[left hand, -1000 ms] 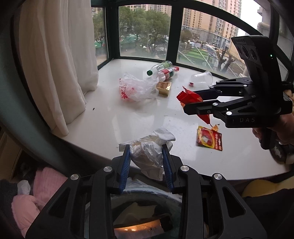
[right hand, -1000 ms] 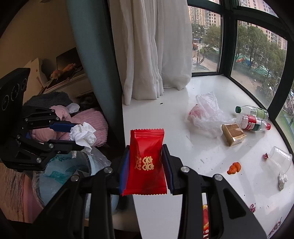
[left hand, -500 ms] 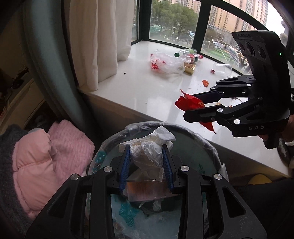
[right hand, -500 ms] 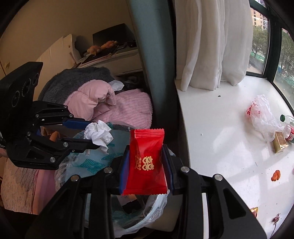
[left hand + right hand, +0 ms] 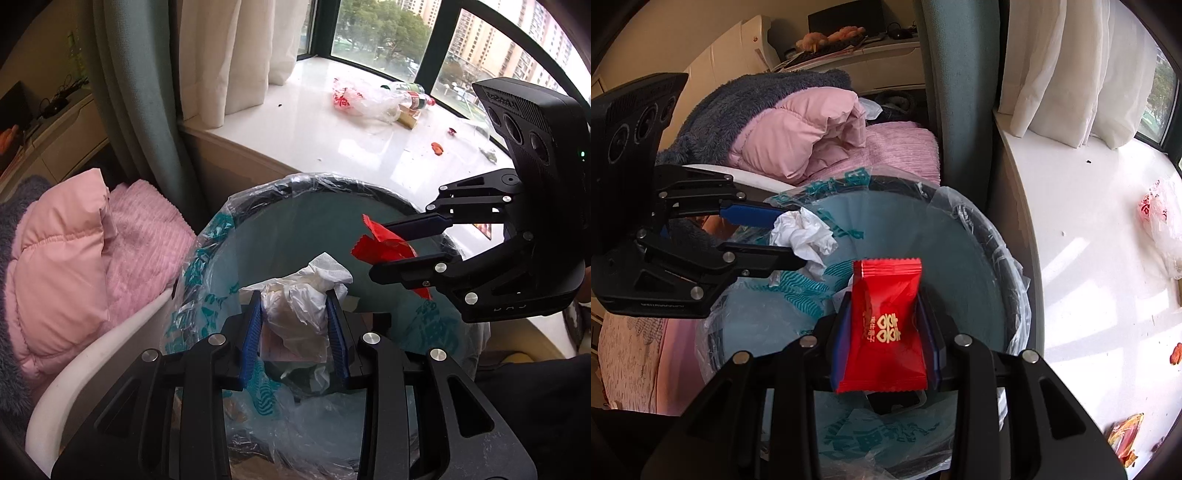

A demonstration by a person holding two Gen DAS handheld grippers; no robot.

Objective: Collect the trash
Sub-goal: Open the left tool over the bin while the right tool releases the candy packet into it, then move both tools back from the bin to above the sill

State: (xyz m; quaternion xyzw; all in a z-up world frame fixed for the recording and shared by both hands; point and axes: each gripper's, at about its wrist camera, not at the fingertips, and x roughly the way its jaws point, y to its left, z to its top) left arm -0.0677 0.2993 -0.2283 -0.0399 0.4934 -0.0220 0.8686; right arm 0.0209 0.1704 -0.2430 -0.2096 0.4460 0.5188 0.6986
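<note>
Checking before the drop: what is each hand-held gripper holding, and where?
Left hand-held gripper: crumpled white tissue, pinched at its sides. Right hand-held gripper: red snack packet, clamped by its side edges.

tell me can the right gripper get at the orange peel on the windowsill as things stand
Probably not: the right gripper is shut on a red snack packet over the lined trash bin; the orange peel lies apart on the windowsill.

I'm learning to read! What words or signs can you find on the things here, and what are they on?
Red snack packet: gold double-happiness sign "囍"; the small gold characters beside it are too small to read.
Bin liner: teal print, too crumpled to read.
Plastic bag on the sill: red print, too blurred.
</note>
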